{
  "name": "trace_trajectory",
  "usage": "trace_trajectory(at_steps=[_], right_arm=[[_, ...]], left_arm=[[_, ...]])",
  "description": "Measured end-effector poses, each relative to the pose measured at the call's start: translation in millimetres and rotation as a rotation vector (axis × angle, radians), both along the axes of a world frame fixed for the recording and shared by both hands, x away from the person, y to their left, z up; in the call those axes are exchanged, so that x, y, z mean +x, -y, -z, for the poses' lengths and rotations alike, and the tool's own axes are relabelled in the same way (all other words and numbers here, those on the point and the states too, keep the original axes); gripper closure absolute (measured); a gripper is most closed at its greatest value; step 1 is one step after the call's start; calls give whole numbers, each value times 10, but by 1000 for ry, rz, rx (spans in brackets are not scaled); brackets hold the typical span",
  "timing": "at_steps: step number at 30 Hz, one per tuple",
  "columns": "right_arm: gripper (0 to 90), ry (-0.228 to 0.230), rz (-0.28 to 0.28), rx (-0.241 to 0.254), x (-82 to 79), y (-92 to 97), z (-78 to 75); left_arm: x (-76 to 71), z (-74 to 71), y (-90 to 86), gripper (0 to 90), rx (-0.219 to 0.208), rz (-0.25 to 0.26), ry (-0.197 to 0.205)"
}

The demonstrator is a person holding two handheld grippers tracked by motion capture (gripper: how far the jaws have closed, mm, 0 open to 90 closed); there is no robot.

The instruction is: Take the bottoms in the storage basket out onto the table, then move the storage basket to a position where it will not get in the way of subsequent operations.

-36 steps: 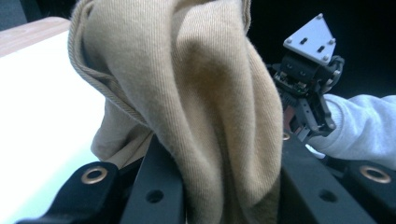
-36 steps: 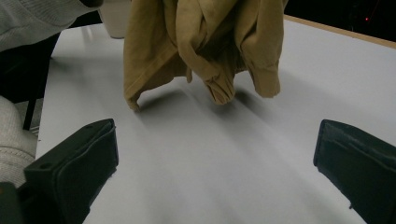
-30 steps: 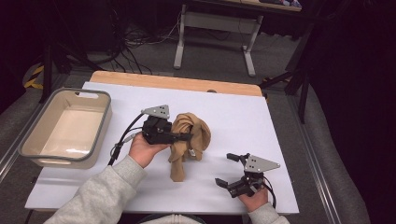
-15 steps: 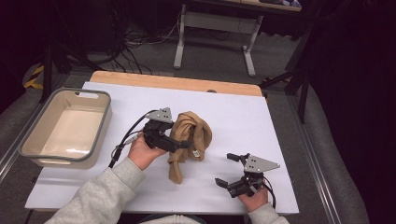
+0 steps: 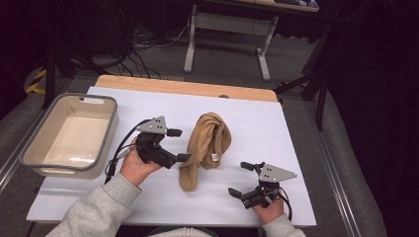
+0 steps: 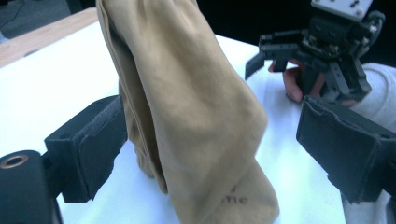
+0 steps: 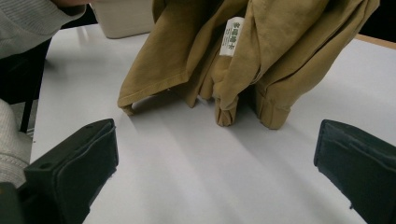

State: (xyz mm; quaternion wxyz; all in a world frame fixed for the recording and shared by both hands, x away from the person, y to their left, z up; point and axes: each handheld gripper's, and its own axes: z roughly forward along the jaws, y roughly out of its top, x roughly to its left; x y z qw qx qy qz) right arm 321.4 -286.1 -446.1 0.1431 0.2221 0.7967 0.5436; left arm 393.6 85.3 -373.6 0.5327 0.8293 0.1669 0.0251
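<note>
Since the earlier frame, left claw [image 5: 179, 145] had drawn back with jaws just opening, pads clear of the tan cloth [image 5: 207, 143] left bunched mid-table [image 5: 296, 148], suggesting release was complete, while right claw [image 5: 241, 178] stood open, apart, holding nothing.

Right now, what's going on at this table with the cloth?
A person works a gripper in each hand at a white table. The left gripper has just been opening its jaws beside a crumpled tan cloth; the cloth sits between the jaws, unpressed. The right gripper rests open nearer the person, empty. A beige bin sits at the left.
</note>
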Motion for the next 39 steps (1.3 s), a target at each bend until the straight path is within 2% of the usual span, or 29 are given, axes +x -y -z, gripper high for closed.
trace_trajectory(at_steps=[8, 14, 17, 23, 30, 33, 35, 39], right_arm=[[14, -17, 20, 9, 31, 18, -11], [24, -32, 39, 1, 69, 31, -34], [35, -44, 51, -4, 96, 24, -47], [107, -60, 69, -41, 143, -44, -86], [234, -122, 40, -68, 248, -132, -90], [249, -144, 55, -96, 297, -202, -83], [254, -157, 52, -97, 334, -245, -76], [321, -153, 49, -123, 365, -349, -69]], left_arm=[[-84, 179, -97, 110, 23, -5, -37], [-134, 247, -141, 114, 23, -6, -37], [-164, 296, -136, 118, 44, -2, -42], [-207, 374, -156, 138, 61, 2, -56], [-214, 456, -178, 159, 70, 1, -71], [-206, 478, -168, 163, 78, 1, -77], [-210, 491, -162, 171, 81, 0, -83], [-200, 525, -164, 207, 93, 0, -87]])
